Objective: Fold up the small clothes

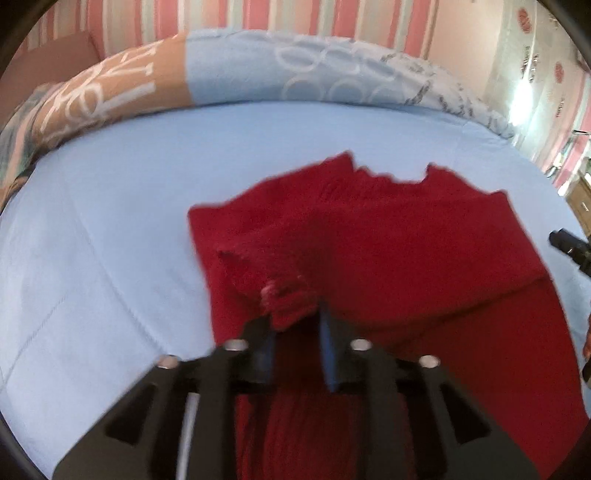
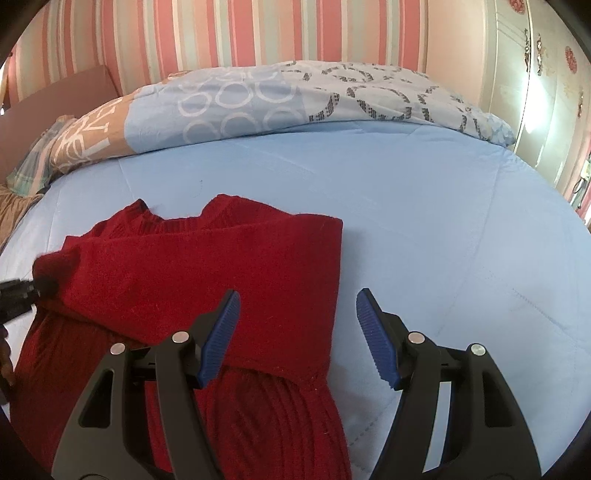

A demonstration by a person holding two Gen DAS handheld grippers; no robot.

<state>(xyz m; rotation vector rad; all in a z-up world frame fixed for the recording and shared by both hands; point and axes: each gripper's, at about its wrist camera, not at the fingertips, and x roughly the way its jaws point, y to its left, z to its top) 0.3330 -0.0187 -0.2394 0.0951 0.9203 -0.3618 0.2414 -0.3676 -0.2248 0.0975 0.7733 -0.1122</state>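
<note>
A red knitted sweater (image 1: 388, 251) lies on the light blue bed sheet (image 1: 129, 192), with its right sleeve folded across the body. My left gripper (image 1: 295, 317) is shut on the cuff of the left sleeve (image 1: 288, 299) and holds it over the sweater's body. In the right wrist view the sweater (image 2: 207, 266) lies at lower left, and the left gripper (image 2: 18, 291) shows at the left edge with red cloth in it. My right gripper (image 2: 297, 317) is open and empty, just above the sweater's right edge and the sheet (image 2: 443, 221).
A folded patterned duvet (image 2: 277, 96) lies along the far side of the bed. Behind it is a pink striped wall (image 2: 221, 33). A pale wardrobe (image 2: 546, 74) stands at the right. The right gripper's tip (image 1: 569, 243) shows at the right edge of the left wrist view.
</note>
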